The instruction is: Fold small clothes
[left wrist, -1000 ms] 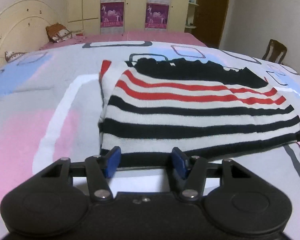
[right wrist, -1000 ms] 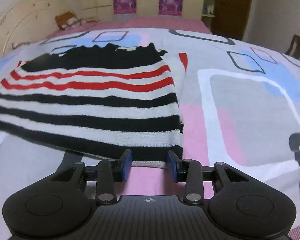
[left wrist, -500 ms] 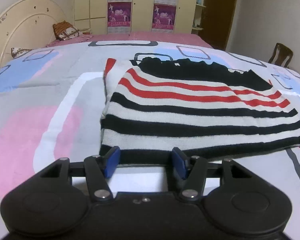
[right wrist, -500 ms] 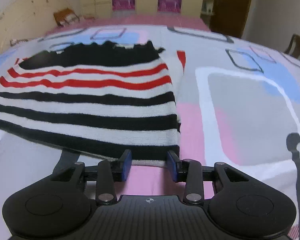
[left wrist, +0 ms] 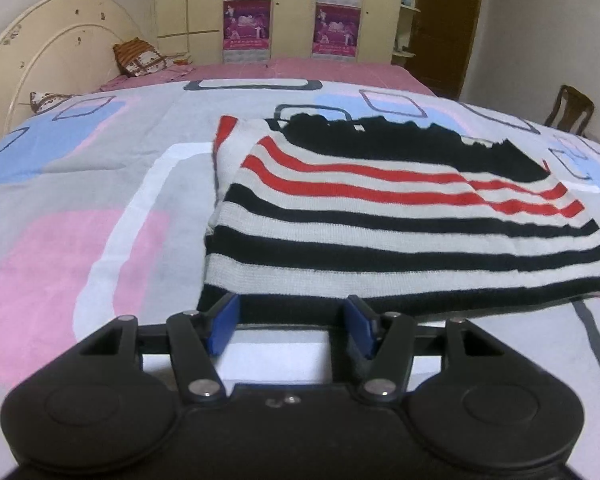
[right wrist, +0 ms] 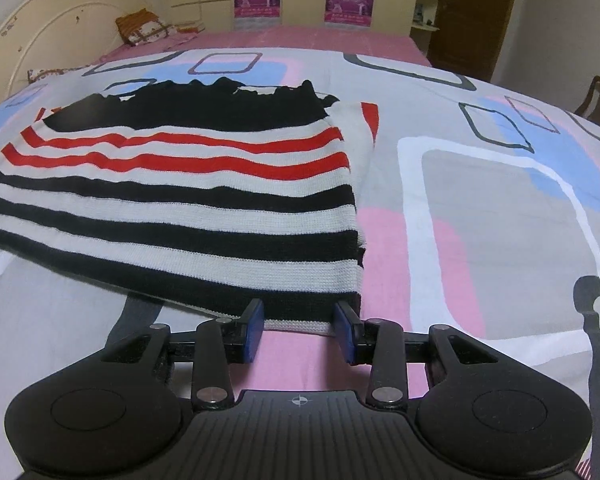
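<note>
A striped knit sweater (left wrist: 380,236), white with black and red bands and a black top part, lies folded flat on the patterned quilt (left wrist: 80,240). My left gripper (left wrist: 292,312) is at the sweater's near hem by its left corner. Its jaws are opening, and the black hem lies between the blue fingertips (left wrist: 226,312) with neither pad pressing on it. In the right wrist view the same sweater (right wrist: 180,208) fills the left half. My right gripper (right wrist: 299,316) stands open at the near right corner, the white hem edge lying between its fingers, untouched by the pads.
A cream headboard (left wrist: 48,60) and pillows (left wrist: 140,58) are at the far left of the bed. A wardrobe with purple posters (left wrist: 336,28) and a dark door (left wrist: 448,28) stand behind. A wooden chair (left wrist: 572,110) is at the right edge.
The left gripper's fingers have spread a little wider at the hem. The sweater lies as before, and the right gripper has kept its gap and place.
</note>
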Tool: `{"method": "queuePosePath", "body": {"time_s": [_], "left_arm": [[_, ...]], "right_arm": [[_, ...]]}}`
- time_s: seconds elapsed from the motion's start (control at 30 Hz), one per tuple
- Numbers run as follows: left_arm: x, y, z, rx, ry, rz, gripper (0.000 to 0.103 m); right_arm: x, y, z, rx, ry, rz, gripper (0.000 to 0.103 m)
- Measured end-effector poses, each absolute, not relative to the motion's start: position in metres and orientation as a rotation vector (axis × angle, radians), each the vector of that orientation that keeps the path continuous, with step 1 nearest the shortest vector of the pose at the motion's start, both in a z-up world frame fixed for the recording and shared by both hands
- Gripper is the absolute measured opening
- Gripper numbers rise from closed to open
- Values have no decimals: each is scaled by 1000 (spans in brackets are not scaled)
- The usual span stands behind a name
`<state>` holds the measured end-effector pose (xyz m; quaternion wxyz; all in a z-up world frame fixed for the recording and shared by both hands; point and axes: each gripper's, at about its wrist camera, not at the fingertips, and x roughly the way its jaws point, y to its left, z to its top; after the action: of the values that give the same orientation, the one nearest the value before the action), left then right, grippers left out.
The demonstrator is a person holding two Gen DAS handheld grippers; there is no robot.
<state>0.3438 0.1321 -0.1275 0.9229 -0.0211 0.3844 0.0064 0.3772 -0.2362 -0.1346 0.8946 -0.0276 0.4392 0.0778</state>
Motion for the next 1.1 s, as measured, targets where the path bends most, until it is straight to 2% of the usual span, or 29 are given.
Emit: {"method": "queuePosePath", "body": {"time_s": [0.03, 0.1, 0.13, 0.17, 0.23, 0.3, 0.33, 0.37, 0.4, 0.6, 0.67, 0.73, 0.87, 0.9, 1.1], "left_arm": [[339, 133, -123, -50, 775, 29, 71], [323, 135, -113, -71, 713, 74, 93], [317, 137, -110, -107, 690, 73, 92], [312, 139, -109, -163, 683, 62, 90], [305, 146, -113, -315, 689, 43, 74], [302, 156, -126, -513, 697, 50, 69], [301, 160, -134, -607, 689, 61, 69], [301, 163, -142, -674, 681, 80, 70], [303, 165, -147, -712, 674, 95, 70], [327, 178, -158, -825, 598, 134, 68], [339, 181, -161, -847, 583, 142, 62], [353, 187, -166, -875, 576, 148, 48], [369, 198, -174, -921, 571, 148, 29], [373, 200, -175, -920, 577, 136, 17], [359, 199, -151, -913, 493, 55, 14]], "right_arm": [[376, -236, -132, -61, 912, 162, 41], [370, -239, -123, -38, 877, 149, 73], [365, -242, -118, -24, 833, 127, 85], [361, -244, -114, -15, 804, 122, 85], [356, -246, -109, 14, 782, 121, 85], [354, -245, -105, 25, 755, 121, 57], [356, -244, -103, 47, 754, 128, 25], [359, -243, -102, 77, 761, 137, 7], [363, -241, -101, 105, 766, 152, 3], [394, -209, -98, 182, 775, 247, 2], [409, -193, -100, 183, 786, 277, 2], [424, -175, -103, 176, 799, 300, 2], [448, -143, -107, 163, 811, 344, 2], [453, -137, -107, 163, 814, 352, 2], [466, -118, -109, 163, 802, 395, 2]]}}
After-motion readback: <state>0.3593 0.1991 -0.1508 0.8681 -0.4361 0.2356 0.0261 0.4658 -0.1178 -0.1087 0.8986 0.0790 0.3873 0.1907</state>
